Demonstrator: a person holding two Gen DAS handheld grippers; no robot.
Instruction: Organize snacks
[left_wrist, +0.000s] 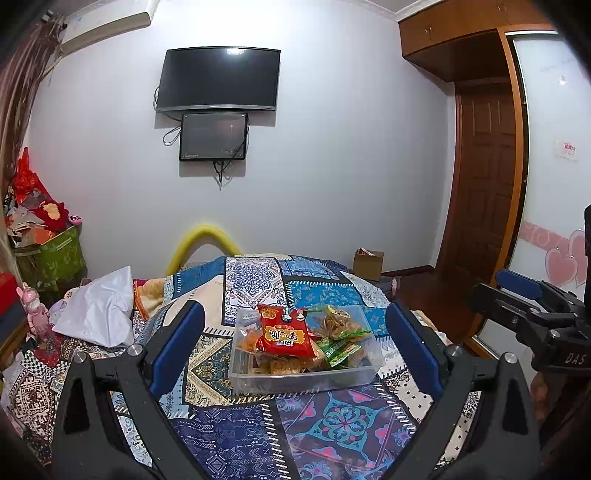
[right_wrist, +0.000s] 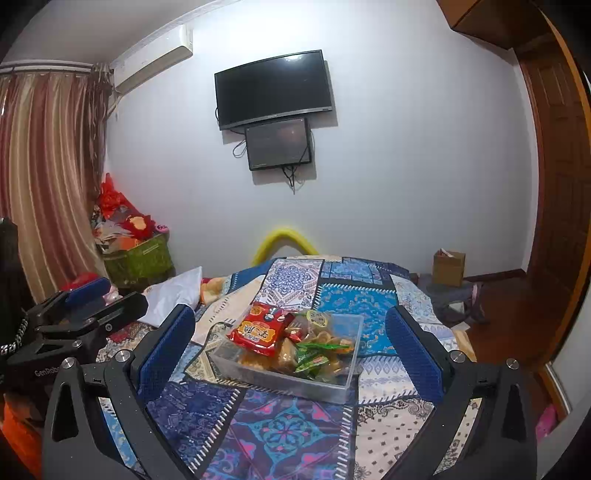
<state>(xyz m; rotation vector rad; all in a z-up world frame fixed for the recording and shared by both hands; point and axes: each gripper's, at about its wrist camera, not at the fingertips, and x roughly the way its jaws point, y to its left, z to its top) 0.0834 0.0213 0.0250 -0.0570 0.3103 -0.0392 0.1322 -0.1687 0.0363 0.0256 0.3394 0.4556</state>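
Observation:
A clear plastic box (left_wrist: 295, 380) sits on the patterned bedspread (left_wrist: 332, 424) and holds several snack packets. A red packet (left_wrist: 284, 334) lies on top at the left, green packets (left_wrist: 341, 350) at the right. The box also shows in the right wrist view (right_wrist: 314, 387), with the red packet (right_wrist: 258, 330) and green packets (right_wrist: 314, 356). My left gripper (left_wrist: 295, 345) is open and empty, held back from the box. My right gripper (right_wrist: 291, 349) is open and empty, also short of the box. Each gripper shows in the other's view: the right (left_wrist: 528, 314), the left (right_wrist: 74, 314).
A white bag (left_wrist: 99, 310) lies on the bed at the left. A green storage bin (right_wrist: 138, 258) piled with red items stands by the curtain. A cardboard box (right_wrist: 448, 267) sits on the floor near the wooden door (left_wrist: 484, 184). A TV (left_wrist: 218, 79) hangs on the wall.

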